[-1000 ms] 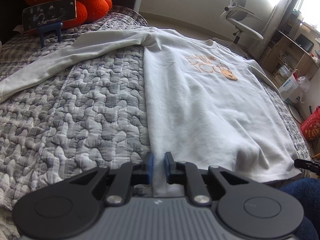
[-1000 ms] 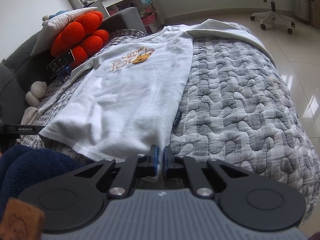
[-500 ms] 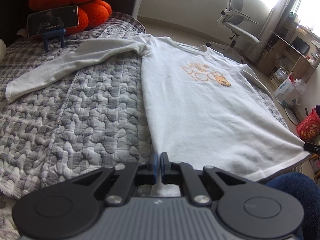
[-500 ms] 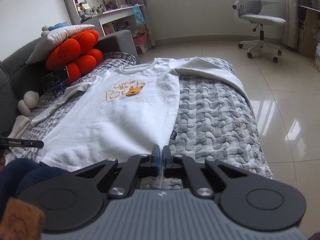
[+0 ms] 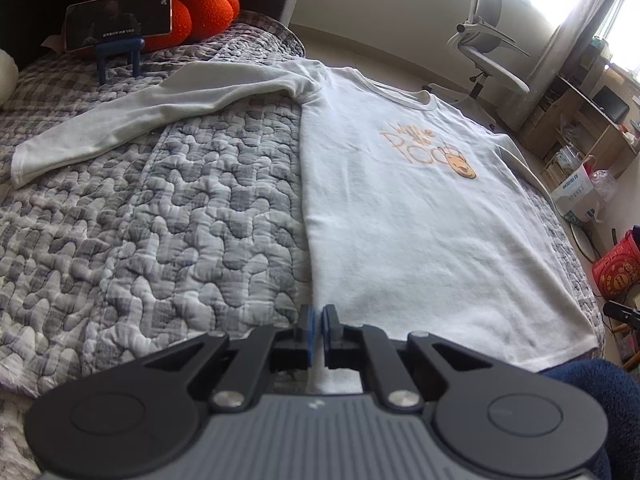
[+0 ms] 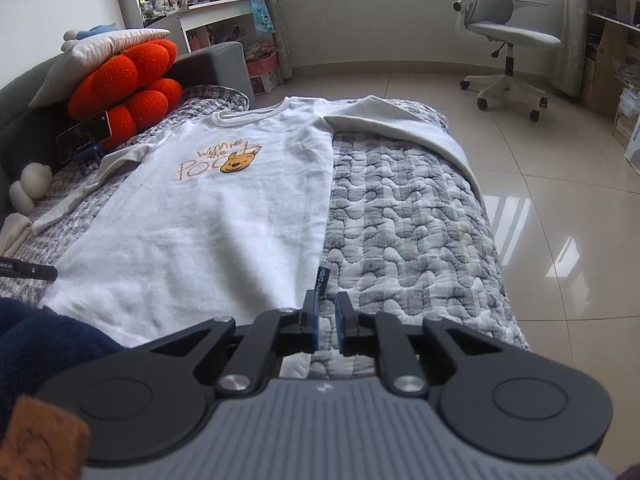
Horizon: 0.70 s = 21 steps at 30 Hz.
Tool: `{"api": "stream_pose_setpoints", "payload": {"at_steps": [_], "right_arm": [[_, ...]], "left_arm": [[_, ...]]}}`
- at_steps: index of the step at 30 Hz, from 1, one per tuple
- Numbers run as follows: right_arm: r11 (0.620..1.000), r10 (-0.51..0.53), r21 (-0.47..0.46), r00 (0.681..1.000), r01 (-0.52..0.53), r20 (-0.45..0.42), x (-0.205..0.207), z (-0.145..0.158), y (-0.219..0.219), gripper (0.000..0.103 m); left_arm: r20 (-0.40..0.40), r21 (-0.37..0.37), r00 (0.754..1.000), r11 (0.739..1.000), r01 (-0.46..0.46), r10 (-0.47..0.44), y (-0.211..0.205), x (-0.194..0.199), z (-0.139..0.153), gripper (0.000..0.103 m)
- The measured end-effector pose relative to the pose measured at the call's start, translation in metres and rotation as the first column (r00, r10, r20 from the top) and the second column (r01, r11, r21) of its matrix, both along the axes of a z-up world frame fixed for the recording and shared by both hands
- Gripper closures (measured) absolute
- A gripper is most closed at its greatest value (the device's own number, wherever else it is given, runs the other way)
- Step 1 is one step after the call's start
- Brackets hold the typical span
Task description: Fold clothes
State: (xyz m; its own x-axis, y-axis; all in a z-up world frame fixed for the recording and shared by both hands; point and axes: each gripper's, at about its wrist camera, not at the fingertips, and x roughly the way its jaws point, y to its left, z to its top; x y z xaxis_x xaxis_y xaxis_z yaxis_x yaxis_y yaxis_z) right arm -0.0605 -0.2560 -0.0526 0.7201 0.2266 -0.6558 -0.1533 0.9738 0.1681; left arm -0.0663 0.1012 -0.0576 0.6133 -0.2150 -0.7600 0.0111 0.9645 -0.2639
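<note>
A white long-sleeved shirt (image 5: pixel 408 216) with an orange bear print lies front up and flat on the grey quilted bed; it also shows in the right wrist view (image 6: pixel 224 216). Its sleeves spread out to both sides. My left gripper (image 5: pixel 319 316) is at the shirt's near left hem corner, jaws almost together with white cloth between them. My right gripper (image 6: pixel 327 304) is at the near right hem corner, beside the black side label (image 6: pixel 321 278); its jaws stand a little apart with quilt visible in the gap.
The grey quilt (image 5: pixel 160 232) covers the bed. Orange cushions (image 6: pixel 128 84) and a phone on a blue stand (image 5: pixel 118 20) sit at the head end. A white office chair (image 6: pixel 508 40) stands on the tiled floor. My dark blue sleeve (image 6: pixel 44 344) is near the hem.
Both grippers have pulled the hem back, stretching the shirt flat. The left jaws closed on the hem corner. The right jaws, shut before, have parted slightly.
</note>
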Motion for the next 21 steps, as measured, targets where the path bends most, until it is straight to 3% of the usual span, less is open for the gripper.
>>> {"api": "stream_pose_setpoints", "payload": {"at_steps": [8,12,14,17,21], "right_arm": [[0.999,0.023,0.031,1.0,-0.024,0.01,0.021,0.0,0.008,0.088],[0.998,0.049,0.033,0.999,-0.049,0.006,0.038,0.0,0.019,0.088],[0.998,0.058,0.037,0.998,-0.058,0.002,0.045,-0.001,0.023,0.088],[0.998,0.055,0.025,0.998,-0.055,-0.009,0.052,-0.004,0.025,0.087],[0.999,0.038,0.03,0.999,-0.038,-0.01,0.054,-0.005,0.021,0.087]], "left_arm": [[0.03,0.033,0.999,0.999,-0.028,0.027,0.012,0.008,0.014,0.098],[0.038,0.038,0.997,0.997,-0.064,0.062,0.023,0.024,0.015,0.093],[0.04,0.042,0.993,0.993,-0.113,0.111,0.036,0.03,0.014,0.089],[0.04,0.042,0.979,0.979,-0.199,0.198,0.066,0.033,0.01,0.073],[0.045,0.064,0.943,0.941,-0.333,0.331,0.121,0.039,0.009,0.068]]}}
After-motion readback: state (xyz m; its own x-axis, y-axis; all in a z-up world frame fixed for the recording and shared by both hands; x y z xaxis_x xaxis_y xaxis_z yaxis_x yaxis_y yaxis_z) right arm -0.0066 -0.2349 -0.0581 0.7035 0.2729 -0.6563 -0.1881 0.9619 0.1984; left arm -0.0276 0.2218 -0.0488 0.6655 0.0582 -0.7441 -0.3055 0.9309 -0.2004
